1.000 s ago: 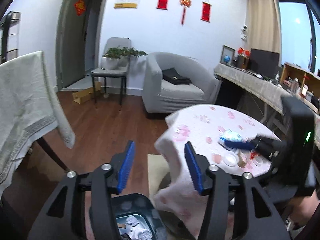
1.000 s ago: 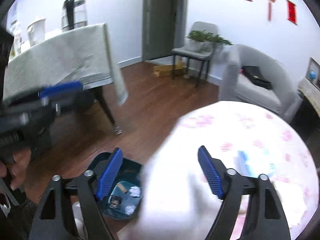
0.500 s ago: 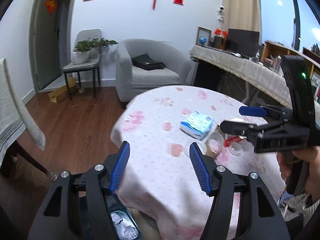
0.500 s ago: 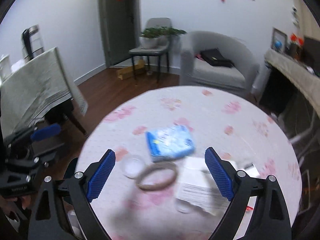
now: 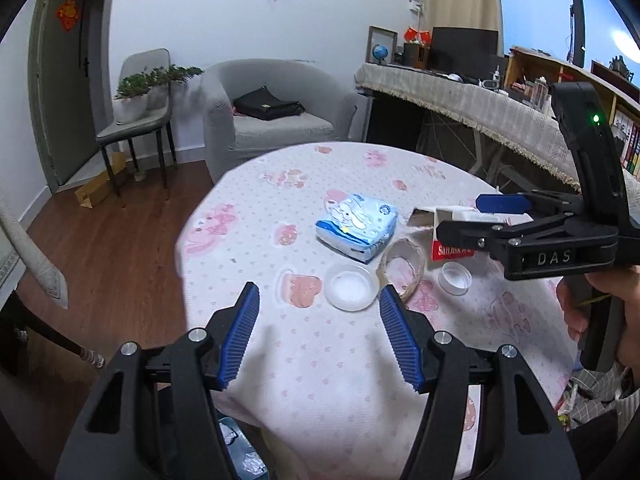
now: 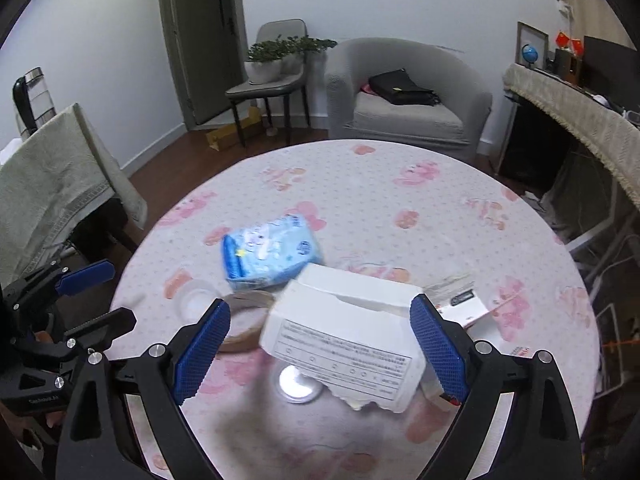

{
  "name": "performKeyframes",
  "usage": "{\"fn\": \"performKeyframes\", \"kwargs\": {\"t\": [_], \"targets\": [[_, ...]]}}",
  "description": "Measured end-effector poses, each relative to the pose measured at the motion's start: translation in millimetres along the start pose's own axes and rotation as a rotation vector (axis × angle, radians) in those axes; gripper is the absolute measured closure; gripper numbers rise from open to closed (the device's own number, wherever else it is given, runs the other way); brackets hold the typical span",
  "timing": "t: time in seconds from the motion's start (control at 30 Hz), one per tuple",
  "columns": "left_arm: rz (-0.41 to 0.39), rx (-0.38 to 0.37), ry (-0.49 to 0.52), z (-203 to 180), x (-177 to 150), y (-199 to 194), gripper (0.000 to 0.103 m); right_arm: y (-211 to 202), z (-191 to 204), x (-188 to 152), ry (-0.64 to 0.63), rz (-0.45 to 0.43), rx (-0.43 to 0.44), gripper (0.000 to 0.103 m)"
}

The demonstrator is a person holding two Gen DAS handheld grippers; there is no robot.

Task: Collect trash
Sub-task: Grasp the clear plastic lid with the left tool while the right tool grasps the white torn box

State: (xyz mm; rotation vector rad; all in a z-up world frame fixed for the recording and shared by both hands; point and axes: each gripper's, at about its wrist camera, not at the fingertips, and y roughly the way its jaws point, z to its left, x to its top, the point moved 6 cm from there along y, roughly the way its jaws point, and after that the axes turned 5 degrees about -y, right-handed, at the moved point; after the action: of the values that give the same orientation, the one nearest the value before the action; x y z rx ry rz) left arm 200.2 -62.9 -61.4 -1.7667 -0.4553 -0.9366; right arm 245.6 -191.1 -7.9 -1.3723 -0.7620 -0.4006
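left gripper (image 5: pixel 318 344): black frame, blue ribbed pads, silver screws | right gripper (image 5: pixel 460 216): black, "DAS" lettering, green light seen

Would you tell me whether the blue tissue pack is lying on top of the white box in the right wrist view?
No, the blue tissue pack lies on the table cloth just behind the white box, whose far edge overlaps it.

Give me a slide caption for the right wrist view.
Open right gripper hovers over torn white box on floral table, beside blue tissue pack.
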Motion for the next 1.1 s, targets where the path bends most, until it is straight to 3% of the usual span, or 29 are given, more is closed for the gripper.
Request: {"fn": "performKeyframes", "kwargs": {"t": [0.2, 0.4, 0.83, 1.1], "targets": [[0.034, -0.051, 0.033, -16.2, 1.7, 19.7, 0.037, 8.2, -12.3, -0.1, -0.003, 0.027, -0.029, 0.011], [0.066, -0.107, 0.097, -37.4, 1.0, 36.5, 0.037, 21.3, -17.5, -2.8, 0.011, 0.068, -0.005, 0.010], [0.084, -0.050, 0.086, -7.8, 3.4, 43.4, 0.038, 22.3, -27.7, 0.1, 0.055, 0.052, 0.020, 0.010], [0.078, -0.075, 0.053, 4.0, 9.1, 34.7, 0.042, 22.9, -27.3, 3.2, 0.063, 0.044, 0.013, 0.010]]}}
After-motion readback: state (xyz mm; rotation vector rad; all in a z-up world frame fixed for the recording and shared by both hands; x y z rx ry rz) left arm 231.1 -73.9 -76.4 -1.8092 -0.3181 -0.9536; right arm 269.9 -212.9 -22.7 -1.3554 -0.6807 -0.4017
